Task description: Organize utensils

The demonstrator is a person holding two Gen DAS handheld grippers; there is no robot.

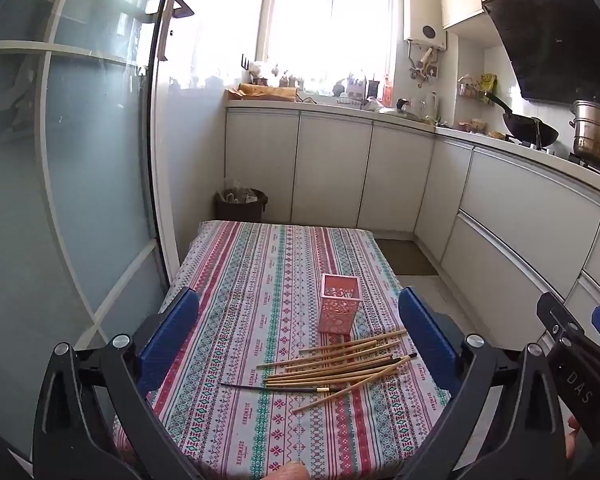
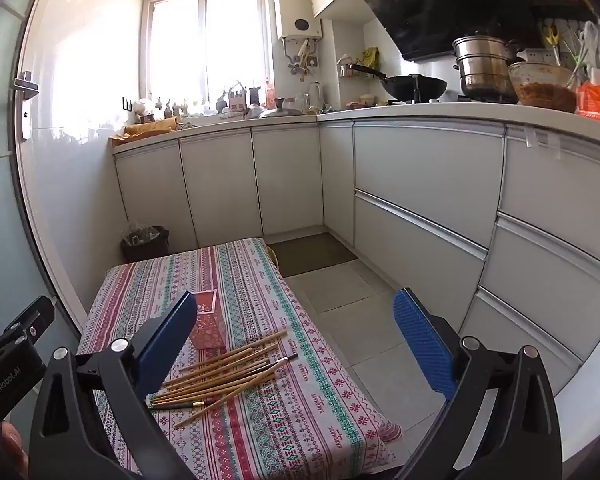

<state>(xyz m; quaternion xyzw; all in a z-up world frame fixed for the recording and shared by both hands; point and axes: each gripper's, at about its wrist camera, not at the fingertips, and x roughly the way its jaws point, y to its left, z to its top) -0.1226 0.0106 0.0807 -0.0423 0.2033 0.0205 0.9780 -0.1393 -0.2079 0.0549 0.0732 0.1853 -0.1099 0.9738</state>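
A pink perforated holder (image 1: 339, 303) stands upright and empty on the patterned tablecloth (image 1: 236, 276). In front of it lies a loose pile of several wooden chopsticks (image 1: 340, 366), with a dark thin chopstick (image 1: 276, 388) across their near ends. My left gripper (image 1: 300, 340) is open and empty, held above the table's near part. The right wrist view shows the holder (image 2: 208, 324) partly behind my left finger, the chopsticks (image 2: 228, 372) and the cloth (image 2: 260, 280). My right gripper (image 2: 296, 344) is open and empty, over the table's right edge.
A dark waste bin (image 1: 240, 205) stands beyond the table's far end. White cabinets (image 2: 420, 184) run along the back and right, with a wok (image 2: 414, 86) and steel pot (image 2: 484, 68) on the counter. A glass door (image 1: 80, 160) is at the left. Tiled floor (image 2: 352, 300) lies right of the table.
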